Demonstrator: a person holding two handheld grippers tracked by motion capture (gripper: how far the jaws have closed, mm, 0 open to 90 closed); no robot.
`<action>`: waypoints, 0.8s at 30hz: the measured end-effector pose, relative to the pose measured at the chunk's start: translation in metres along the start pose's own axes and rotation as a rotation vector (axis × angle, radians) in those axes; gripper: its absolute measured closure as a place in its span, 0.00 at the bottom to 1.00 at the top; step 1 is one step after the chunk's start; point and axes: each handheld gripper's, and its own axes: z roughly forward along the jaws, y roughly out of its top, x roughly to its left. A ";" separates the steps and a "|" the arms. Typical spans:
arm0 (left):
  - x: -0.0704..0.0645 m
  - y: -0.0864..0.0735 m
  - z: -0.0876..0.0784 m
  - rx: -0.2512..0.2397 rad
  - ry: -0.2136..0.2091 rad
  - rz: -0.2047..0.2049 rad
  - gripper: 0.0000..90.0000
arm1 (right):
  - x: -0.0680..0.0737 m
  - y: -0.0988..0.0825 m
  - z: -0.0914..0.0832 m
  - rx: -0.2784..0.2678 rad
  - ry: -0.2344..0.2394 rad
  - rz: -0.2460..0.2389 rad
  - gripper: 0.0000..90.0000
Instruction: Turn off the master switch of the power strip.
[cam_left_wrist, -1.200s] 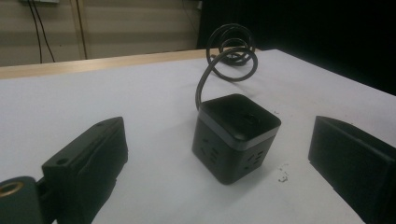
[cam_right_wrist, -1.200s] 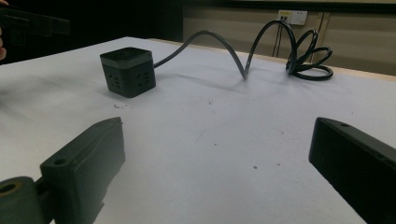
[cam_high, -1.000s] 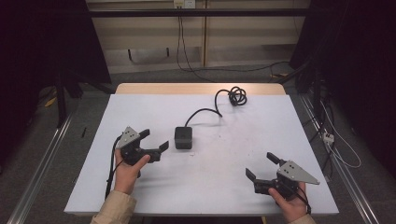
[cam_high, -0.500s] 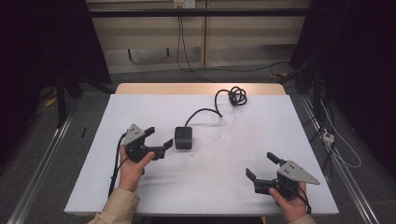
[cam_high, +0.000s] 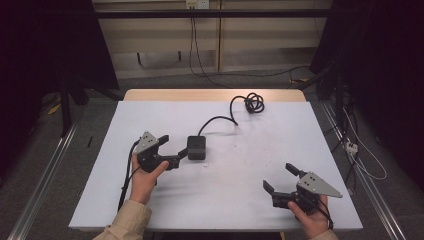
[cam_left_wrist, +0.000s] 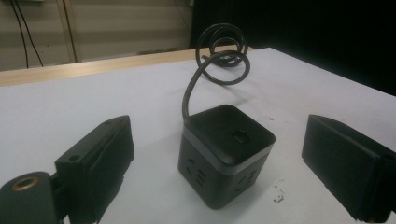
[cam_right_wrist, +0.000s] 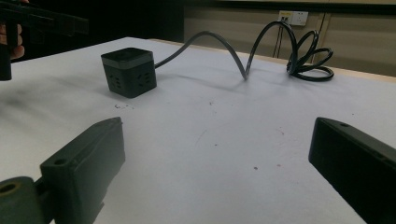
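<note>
The left gripper (cam_high: 172, 144) has its two jaws spread wide, and between their tips, just ahead and not touched by either, sits the one black socket cube (cam_high: 197, 147). In the left gripper view the cube (cam_left_wrist: 225, 151) stands squarely on the table between the two black jaws, one corner turned toward the camera, with slot holes on two visible sides and a small button on its top. A grey band runs round it under the top face.

One black cable (cam_high: 216, 120) leaves the back of the cube, arches over the table and ends in a single bundle of loops (cam_high: 253, 102) near the far edge.

The right gripper (cam_high: 281, 178) also has its two jaws wide apart, with nothing between them; it is held near the front right corner of the table, well apart from the cube. In the right gripper view the cube (cam_right_wrist: 128, 71) lies far off to the upper left.

Everything rests on one white table (cam_high: 250, 165), with a few faint specks on its surface.
</note>
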 end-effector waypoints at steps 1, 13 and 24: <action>0.000 0.000 0.001 0.000 -0.001 -0.001 0.10 | 0.000 0.000 0.000 0.000 0.000 0.000 0.03; -0.002 0.002 0.006 0.003 -0.005 0.001 0.16 | 0.000 0.000 0.000 -0.002 -0.004 -0.003 0.04; -0.002 0.004 0.008 0.009 -0.002 0.008 0.24 | 0.000 0.000 0.000 -0.004 -0.003 -0.003 0.04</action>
